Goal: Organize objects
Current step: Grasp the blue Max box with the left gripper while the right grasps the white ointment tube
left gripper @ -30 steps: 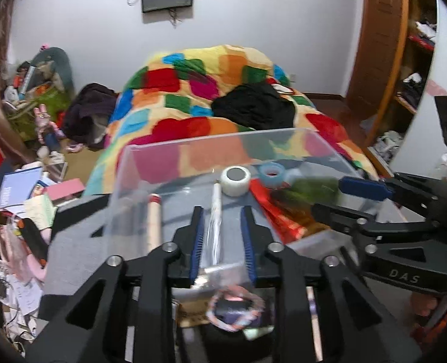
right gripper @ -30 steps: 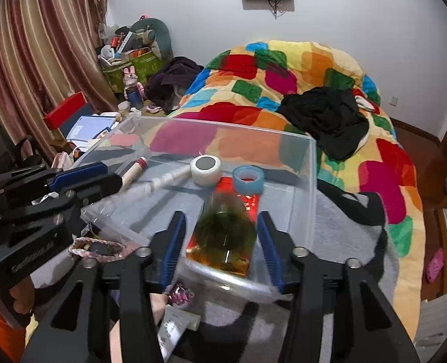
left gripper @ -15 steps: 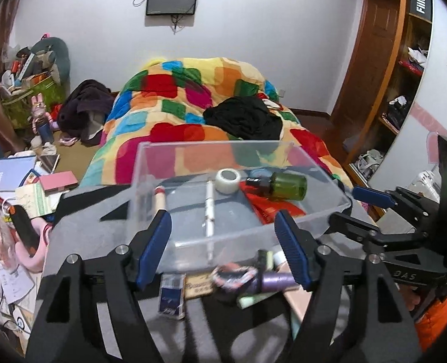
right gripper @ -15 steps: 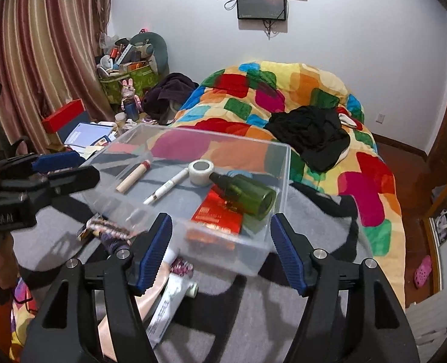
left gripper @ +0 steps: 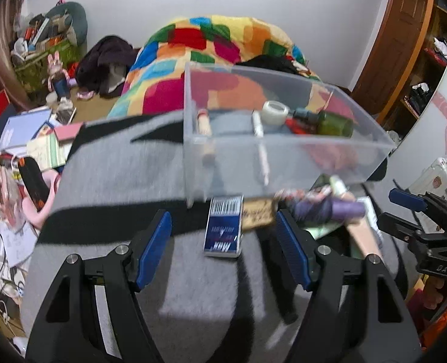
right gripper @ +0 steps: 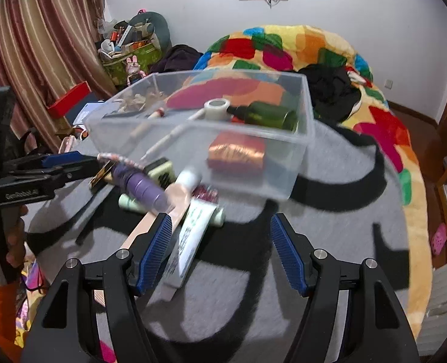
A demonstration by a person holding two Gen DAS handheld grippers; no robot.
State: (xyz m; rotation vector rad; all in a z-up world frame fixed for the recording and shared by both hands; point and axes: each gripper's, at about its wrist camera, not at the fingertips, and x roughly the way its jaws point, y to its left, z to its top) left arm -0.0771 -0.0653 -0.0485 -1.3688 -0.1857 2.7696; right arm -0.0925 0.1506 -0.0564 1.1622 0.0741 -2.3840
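Observation:
A clear plastic bin [left gripper: 284, 148] [right gripper: 199, 127] stands on a grey blanket. In it lie a green bottle [left gripper: 335, 124] [right gripper: 265, 113], a tape roll [left gripper: 275, 110] [right gripper: 216, 107], a white pen [left gripper: 261, 148] and a red packet [right gripper: 237, 151]. Loose items lie in front of the bin. My left gripper [left gripper: 223, 251] is open, with a blue box [left gripper: 223, 230] just ahead between its fingers, untouched. A purple cylinder [left gripper: 332, 208] [right gripper: 141, 187] lies to its right. My right gripper [right gripper: 222, 254] is open, and a white tube [right gripper: 191, 233] lies beside its left finger [right gripper: 157, 251].
The grey blanket [left gripper: 126, 169] covers the work surface in front of a bed with a many-coloured quilt [right gripper: 284, 48]. Books, boxes and toys crowd the floor at the left [left gripper: 42, 133]. A wooden door and shelves [left gripper: 405, 45] stand at the right. Each gripper shows at the edge of the other's view.
The left gripper let go of the pen and the right let go of the green bottle inside the bin. Both opened wide, pulled back and sank toward the loose items in front.

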